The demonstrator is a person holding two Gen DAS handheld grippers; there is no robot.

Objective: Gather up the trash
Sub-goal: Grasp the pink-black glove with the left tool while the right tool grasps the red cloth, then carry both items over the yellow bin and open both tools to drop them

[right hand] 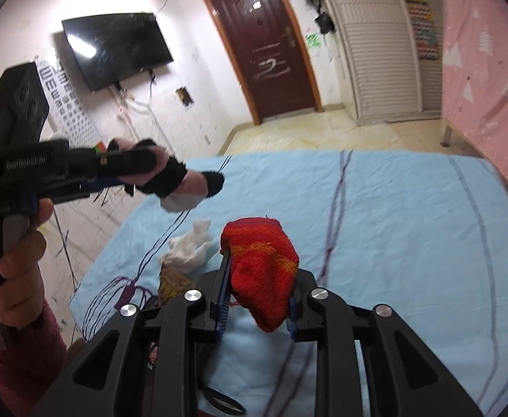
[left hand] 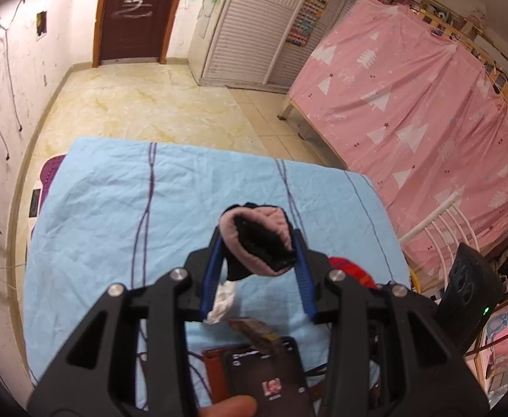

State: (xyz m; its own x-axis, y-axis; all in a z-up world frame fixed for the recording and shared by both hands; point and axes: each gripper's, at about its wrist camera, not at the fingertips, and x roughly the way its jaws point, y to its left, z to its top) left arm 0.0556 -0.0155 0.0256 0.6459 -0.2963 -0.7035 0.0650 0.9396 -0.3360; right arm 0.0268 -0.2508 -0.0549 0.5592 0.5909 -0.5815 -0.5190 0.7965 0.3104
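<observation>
My left gripper [left hand: 257, 239] is shut on a rolled pink and black sock [left hand: 254, 239], held above the light blue bedsheet [left hand: 115, 208]. In the right wrist view that same left gripper [right hand: 170, 173] hangs at the left in a person's hand, with the sock [right hand: 191, 187] sticking out of it. My right gripper [right hand: 261, 267] is shut on a red and orange knitted piece [right hand: 264, 271], which bulges up between its blue pads. A crumpled white tissue [right hand: 188, 246] and a brown wrapper [right hand: 174, 281] lie on the sheet between the two grippers. The tissue [left hand: 222, 299] also shows under my left fingers.
A phone [left hand: 268, 378] and a brown wallet [left hand: 215, 365] lie at the near edge of the bed. A pink curtain [left hand: 410, 104] hangs on the right beside a white chair [left hand: 441, 222]. The tiled floor [left hand: 142, 104] leads to a dark door [right hand: 264, 45]. A TV [right hand: 115, 52] is on the wall.
</observation>
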